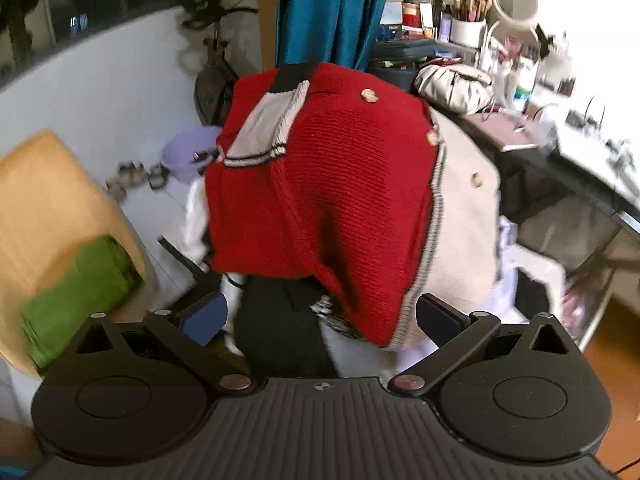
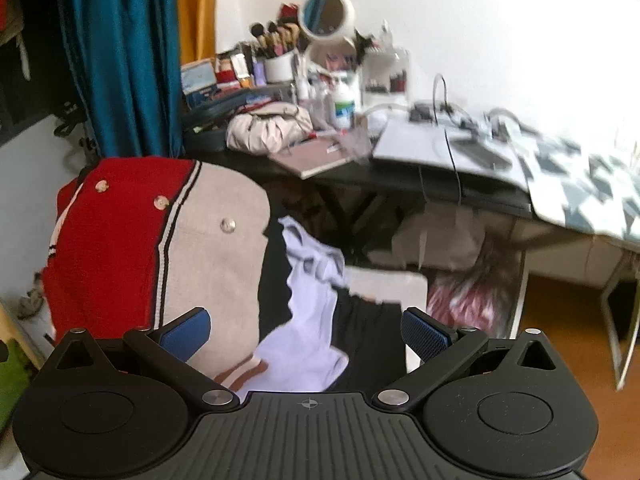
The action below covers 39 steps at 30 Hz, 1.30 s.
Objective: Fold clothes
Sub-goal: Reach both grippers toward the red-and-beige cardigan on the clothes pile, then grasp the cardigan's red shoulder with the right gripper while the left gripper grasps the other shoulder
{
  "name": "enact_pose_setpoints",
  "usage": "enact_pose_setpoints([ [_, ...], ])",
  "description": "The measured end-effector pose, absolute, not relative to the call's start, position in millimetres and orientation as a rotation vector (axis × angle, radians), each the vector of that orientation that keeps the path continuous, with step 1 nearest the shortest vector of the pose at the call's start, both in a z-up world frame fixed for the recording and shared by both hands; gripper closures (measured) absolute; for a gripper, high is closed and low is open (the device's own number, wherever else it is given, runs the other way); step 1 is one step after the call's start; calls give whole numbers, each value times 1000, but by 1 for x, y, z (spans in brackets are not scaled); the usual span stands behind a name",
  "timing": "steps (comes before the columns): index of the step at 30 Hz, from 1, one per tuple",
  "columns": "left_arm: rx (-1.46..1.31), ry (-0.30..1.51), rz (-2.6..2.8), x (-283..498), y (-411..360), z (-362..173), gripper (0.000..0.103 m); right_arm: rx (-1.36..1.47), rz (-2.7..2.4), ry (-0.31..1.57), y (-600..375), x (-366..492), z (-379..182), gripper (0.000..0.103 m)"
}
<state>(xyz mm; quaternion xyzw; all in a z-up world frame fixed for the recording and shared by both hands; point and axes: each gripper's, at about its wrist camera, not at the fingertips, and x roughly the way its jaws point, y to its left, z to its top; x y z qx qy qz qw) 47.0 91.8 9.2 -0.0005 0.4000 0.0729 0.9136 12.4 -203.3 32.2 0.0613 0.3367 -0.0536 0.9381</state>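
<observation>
Both tongs, left [image 1: 322,316] and right [image 2: 306,332], gape empty; we should pinch the red cardigan [image 1: 320,184], seemingly chair-draped, at its shoulders.

Cardigan [image 1: 320,184] draped over chair back, centre; white garment [image 2: 312,320] on seat to its right. Surface [image 2: 400,176] w/ clutter behind and right; curtain [image 1: 332,12] behind; folded cloth [image 1: 76,292] at left.

One red and beige cardigan [image 1: 332,184] is showing three buttons [image 2: 160,202]. One white garment [image 2: 312,320], one round mirror [image 2: 326,14] and two grippers are appearing.
</observation>
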Motion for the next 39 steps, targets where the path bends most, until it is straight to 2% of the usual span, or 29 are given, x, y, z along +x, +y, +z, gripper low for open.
enact_pose_setpoints([
  [8, 88, 779, 20, 129, 130, -4, 0, -8, -35, 667, -156, 56, 31, 1],
  [16, 4, 762, -51, 240, 199, -27, 3, 91, -67, 743, -114, 151, 39, 1],
  [18, -51, 801, -53, 267, 214, -37, 9, 137, -99, 765, -107, 176, 39, 1],
  [19, -84, 833, -51, 277, 220, -43, 18, 155, -119, 769, -102, 188, 38, 1],
  [21, -192, 882, -95, 293, 235, -55, 27, 162, -143, 776, -91, 209, 37, 1],
  [22, -245, 889, -133, 295, 244, -57, 47, 157, -147, 779, -84, 220, 37, 1],
  [23, -283, 894, -178, 296, 250, -59, 73, 146, -145, 784, -75, 231, 38, 1],
  [25, -270, 882, -160, 286, 260, -55, 91, 126, -139, 790, -57, 253, 39, 1],
  [28, -311, 886, -119, 268, 284, -57, 91, 96, -123, 789, -31, 278, 41, 1],
  [30, -383, 950, -77, 252, 306, -69, 91, 82, -105, 792, -13, 296, 41, 1],
  [37, -367, 1225, -23, 187, 333, -152, 91, -13, -19, 821, 57, 335, 41, 1],
  [39, -418, 1244, -40, 179, 336, -161, 89, -59, 16, 821, 81, 344, 40, 1],
])
